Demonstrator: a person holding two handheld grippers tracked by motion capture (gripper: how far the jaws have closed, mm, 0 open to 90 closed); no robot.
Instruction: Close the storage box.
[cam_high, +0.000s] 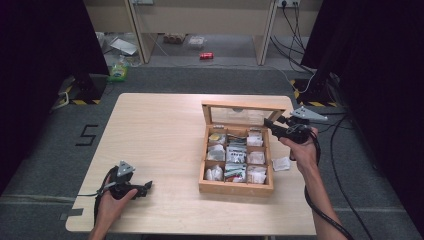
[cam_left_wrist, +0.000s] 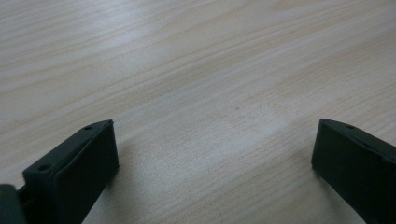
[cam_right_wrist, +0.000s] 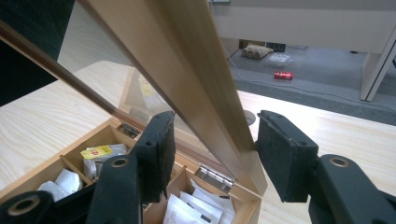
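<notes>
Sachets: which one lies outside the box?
The white sachet on the table, just right of the box below the right gripper. All the others sit in the box's compartments.

Pale wood box (cam_high: 235, 187); white sachets (cam_high: 256, 158), one possibly yellow-labelled.

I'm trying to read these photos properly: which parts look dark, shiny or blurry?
High view: the table is evenly lit, with black surroundings at both sides. Left gripper view: a soft pale sheen on the wood between the dark jaws, whose near ends look soft. Right gripper view: the glass of the tea box lid reflects; the near jaws are slightly blurred.
</notes>
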